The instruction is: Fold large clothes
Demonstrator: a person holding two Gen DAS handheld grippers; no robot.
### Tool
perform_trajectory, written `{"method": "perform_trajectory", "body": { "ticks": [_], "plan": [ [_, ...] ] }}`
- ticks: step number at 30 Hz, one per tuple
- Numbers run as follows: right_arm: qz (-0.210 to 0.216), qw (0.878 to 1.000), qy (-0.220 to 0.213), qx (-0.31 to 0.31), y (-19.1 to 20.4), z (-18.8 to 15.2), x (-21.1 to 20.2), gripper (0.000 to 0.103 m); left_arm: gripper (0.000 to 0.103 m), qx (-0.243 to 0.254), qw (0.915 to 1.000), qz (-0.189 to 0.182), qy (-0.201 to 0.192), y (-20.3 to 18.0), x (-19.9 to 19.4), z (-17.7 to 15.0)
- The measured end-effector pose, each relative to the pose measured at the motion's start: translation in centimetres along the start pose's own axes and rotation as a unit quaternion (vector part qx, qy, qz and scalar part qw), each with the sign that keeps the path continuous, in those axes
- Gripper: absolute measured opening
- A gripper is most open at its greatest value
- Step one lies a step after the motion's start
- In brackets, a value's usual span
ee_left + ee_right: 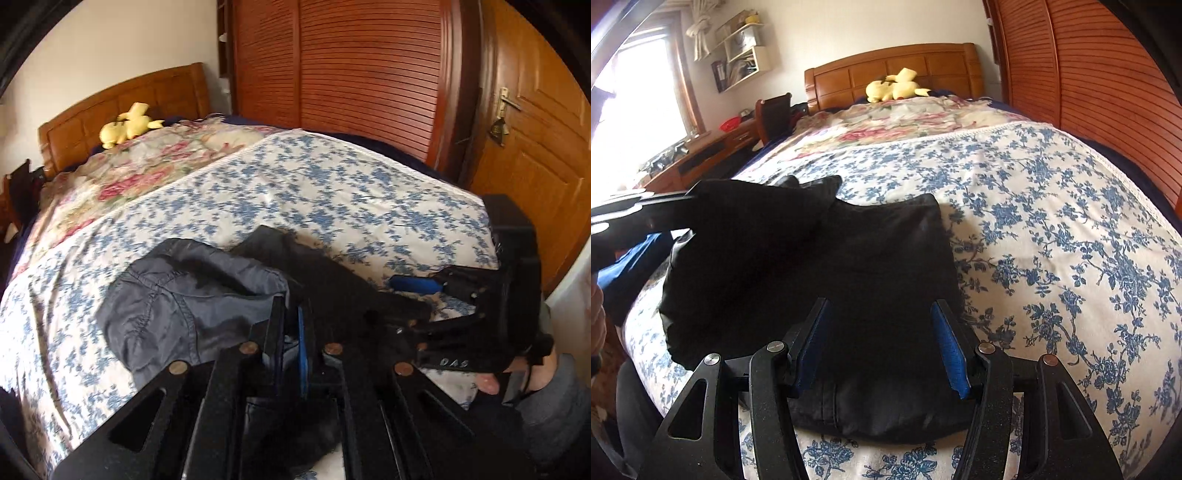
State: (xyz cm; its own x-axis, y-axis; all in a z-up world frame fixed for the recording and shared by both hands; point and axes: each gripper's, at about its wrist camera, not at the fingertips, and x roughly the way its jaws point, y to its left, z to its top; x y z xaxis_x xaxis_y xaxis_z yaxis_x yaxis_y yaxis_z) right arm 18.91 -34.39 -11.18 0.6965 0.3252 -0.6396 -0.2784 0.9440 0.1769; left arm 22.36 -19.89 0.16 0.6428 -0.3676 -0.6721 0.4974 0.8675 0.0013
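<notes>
The dark garment [827, 280] lies on the bed [1052, 236], well below the headboard. The left hand-held gripper [291, 332] pinches a lifted fold; the right hand-held gripper [882, 347] stands spread over it (nothing pinched). The slack fold may slip and bunch.

Floral-covered bed [1052, 229] with wooden headboard [894, 64], louvred wardrobe [369, 74], bright window [631, 92].

A blue-flowered bedspread [1052, 229] covers the near part of the bed; beyond it lies a rose-patterned quilt [905, 122]; a yellow plush toy [894, 86] rests against the wooden headboard [897, 61]; louvred wardrobe doors [351, 74] stand beside a panelled door [535, 147].
</notes>
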Motion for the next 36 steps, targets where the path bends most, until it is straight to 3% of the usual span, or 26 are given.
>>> {"method": "perform_trajectory", "body": {
  "ticks": [8,15,26,31,36],
  "plan": [
    [0.001,1.0,-0.002,-0.007,1.1,0.6,1.1,0.057,0.009,-0.015,0.999,0.024,-0.034,2.8,-5.0,-1.8],
    [0.0,1.0,-0.014,-0.006,1.8,1.1,1.2,0.057,0.027,-0.044,0.9957,0.052,-0.062,6.3,-8.6,-4.9],
    [-0.003,0.999,-0.043,-0.017,3.1,2.2,0.6,0.057,0.031,-0.089,0.9911,0.086,-0.05,10.4,-8.2,-9.9],
    [0.022,0.996,-0.086,-0.005,3.9,3.0,-1.2,0.058,0.031,-0.096,0.9909,0.083,-0.044,11.2,-7.2,-11.0],
    [0.033,0.994,-0.103,-0.013,5.5,4.2,-2.3,0.065,0.031,-0.098,0.991,0.08,-0.043,11.6,-6.8,-12.1]
  ]
}}
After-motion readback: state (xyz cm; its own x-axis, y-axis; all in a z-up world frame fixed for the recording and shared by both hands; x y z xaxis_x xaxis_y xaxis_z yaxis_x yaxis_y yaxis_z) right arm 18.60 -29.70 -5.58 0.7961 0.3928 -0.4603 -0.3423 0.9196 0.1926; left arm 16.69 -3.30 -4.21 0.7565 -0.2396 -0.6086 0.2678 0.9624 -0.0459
